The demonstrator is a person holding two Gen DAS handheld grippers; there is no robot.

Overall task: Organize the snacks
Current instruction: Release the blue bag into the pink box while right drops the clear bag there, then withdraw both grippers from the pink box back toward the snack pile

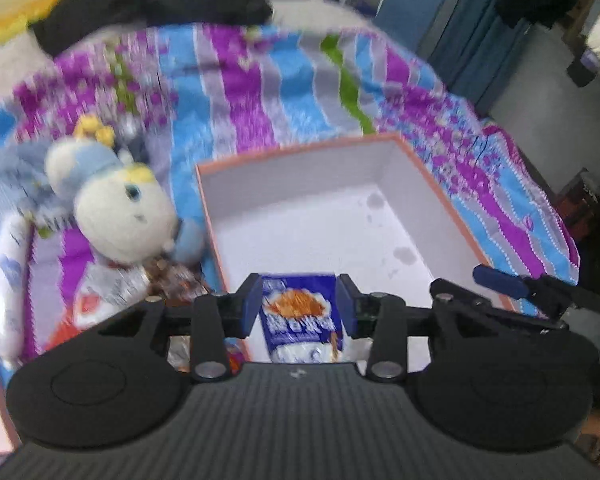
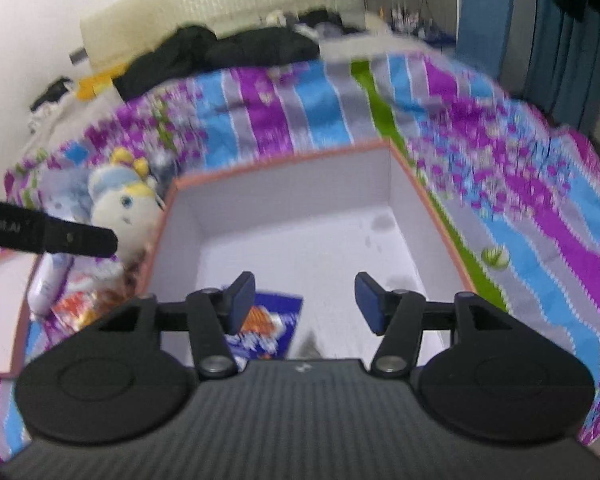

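A white box with an orange rim (image 1: 452, 204) lies open on the bed; it also shows in the right wrist view (image 2: 432, 208). A blue snack packet (image 1: 300, 316) lies at the box's near end, between the pads of my left gripper (image 1: 298, 304); whether the pads press on it I cannot tell. The same blue packet (image 2: 272, 328) shows in the right wrist view, beside the left pad of my right gripper (image 2: 305, 302), which is open and empty over the box. More snack packets (image 1: 112, 292) lie left of the box.
A plush toy (image 1: 116, 204) sits left of the box, against the loose snacks. A white tube-shaped pack (image 1: 8, 280) lies at far left. A striped bedspread (image 1: 268, 92) covers the bed, with dark clothes (image 1: 148, 0) at its far end. A box lid (image 2: 0, 312) lies at left.
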